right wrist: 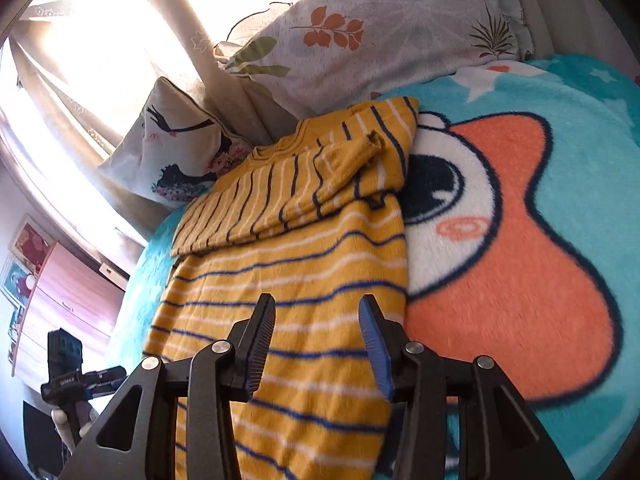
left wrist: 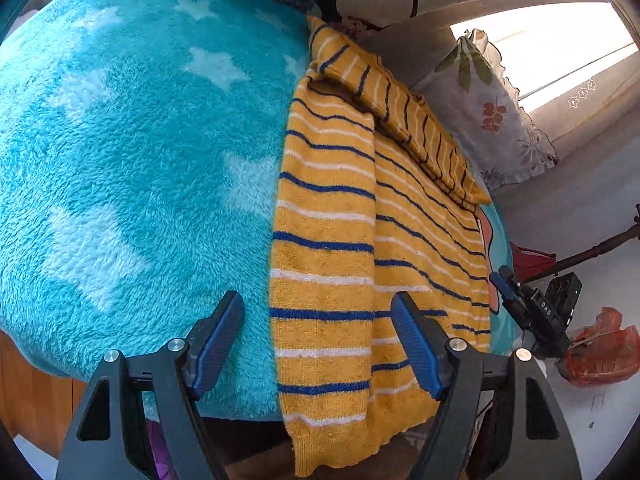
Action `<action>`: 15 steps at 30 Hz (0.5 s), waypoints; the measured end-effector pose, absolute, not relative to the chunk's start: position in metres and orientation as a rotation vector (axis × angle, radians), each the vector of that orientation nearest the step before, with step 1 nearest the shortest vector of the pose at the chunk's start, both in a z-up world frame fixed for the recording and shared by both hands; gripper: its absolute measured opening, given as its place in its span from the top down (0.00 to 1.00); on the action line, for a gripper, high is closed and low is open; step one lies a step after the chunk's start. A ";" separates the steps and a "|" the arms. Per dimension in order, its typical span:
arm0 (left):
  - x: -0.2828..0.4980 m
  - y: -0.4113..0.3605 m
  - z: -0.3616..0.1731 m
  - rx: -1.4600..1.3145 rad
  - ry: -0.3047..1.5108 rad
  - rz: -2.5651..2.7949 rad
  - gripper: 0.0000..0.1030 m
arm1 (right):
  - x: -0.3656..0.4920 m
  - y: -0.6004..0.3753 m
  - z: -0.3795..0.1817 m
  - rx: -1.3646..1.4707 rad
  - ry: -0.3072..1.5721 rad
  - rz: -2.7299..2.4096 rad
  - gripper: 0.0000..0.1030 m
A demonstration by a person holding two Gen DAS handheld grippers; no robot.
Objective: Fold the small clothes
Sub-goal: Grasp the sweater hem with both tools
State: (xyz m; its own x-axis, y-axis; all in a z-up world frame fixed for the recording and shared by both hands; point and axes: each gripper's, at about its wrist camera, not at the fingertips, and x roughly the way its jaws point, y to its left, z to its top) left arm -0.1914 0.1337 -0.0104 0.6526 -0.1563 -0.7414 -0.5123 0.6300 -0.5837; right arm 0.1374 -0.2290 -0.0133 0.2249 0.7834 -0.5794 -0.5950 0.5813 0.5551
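A small yellow sweater with blue and white stripes lies on a turquoise fleece blanket. Its sides are folded in and a sleeve lies across the top, near the collar. It also shows in the right wrist view. My left gripper is open, its jaws wide apart above the sweater's lower hem, holding nothing. My right gripper is open above the sweater's lower part, holding nothing. The right gripper also shows in the left wrist view, beside the sweater's right edge.
The blanket has white stars and an orange cartoon figure. A floral pillow and a printed cushion lie behind the sweater. Bright curtains hang beyond. The blanket's near edge drops off below the left gripper. An orange bag lies on the floor.
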 end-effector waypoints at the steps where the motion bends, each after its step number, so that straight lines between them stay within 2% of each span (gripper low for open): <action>1: -0.191 0.131 -0.011 -0.896 0.856 0.216 0.28 | 0.131 -0.235 -0.017 0.227 0.960 0.958 0.52; 5: -0.194 0.118 -0.020 -0.971 0.808 0.096 0.28 | 0.111 -0.248 -0.040 0.265 1.045 0.995 0.52; 7: -0.196 0.108 -0.023 -0.977 0.788 0.053 0.28 | 0.100 -0.254 -0.044 0.325 1.018 1.033 0.46; 9: -0.199 0.099 -0.026 -0.992 0.773 0.003 0.28 | 0.095 -0.255 -0.053 0.413 1.068 1.127 0.44; 15: -0.210 0.081 -0.028 -0.998 0.732 -0.033 0.28 | 0.068 -0.262 -0.057 0.460 1.031 1.213 0.45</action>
State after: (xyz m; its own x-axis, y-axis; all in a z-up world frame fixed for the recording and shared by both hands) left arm -0.2100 0.0809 -0.0281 0.7641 -0.3462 -0.5443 -0.2956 0.5620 -0.7725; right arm 0.0683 -0.2623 -0.0568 -0.0026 0.9168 -0.3994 -0.5417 0.3344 0.7712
